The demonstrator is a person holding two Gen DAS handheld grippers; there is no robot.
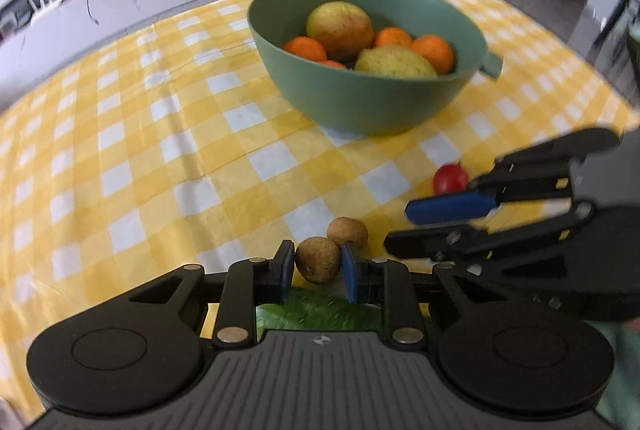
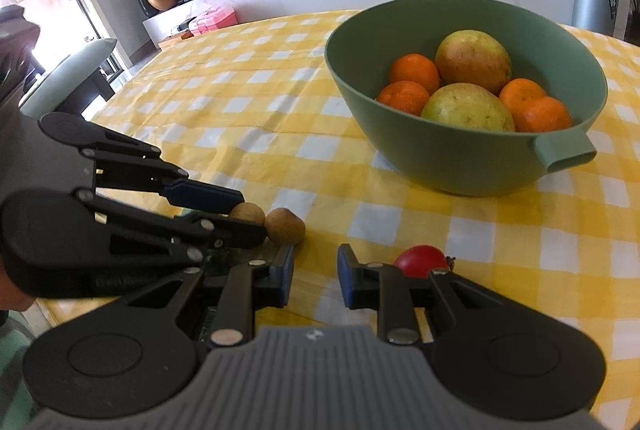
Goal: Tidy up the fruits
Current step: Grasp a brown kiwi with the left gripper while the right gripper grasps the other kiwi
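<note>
One longan [image 1: 318, 259] sits clamped in the left hand-held gripper [image 1: 314, 266]; the right hand-held gripper [image 2: 314, 278] gapes empty.

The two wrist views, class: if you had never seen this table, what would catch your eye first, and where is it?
First the green bowl at the far side of the yellow checked tablecloth, piled with oranges and two large yellow-green fruits. Next, up close, the left gripper closed on a small brown fruit, a second one just behind it. A small red fruit lies beside the open right gripper.
</note>
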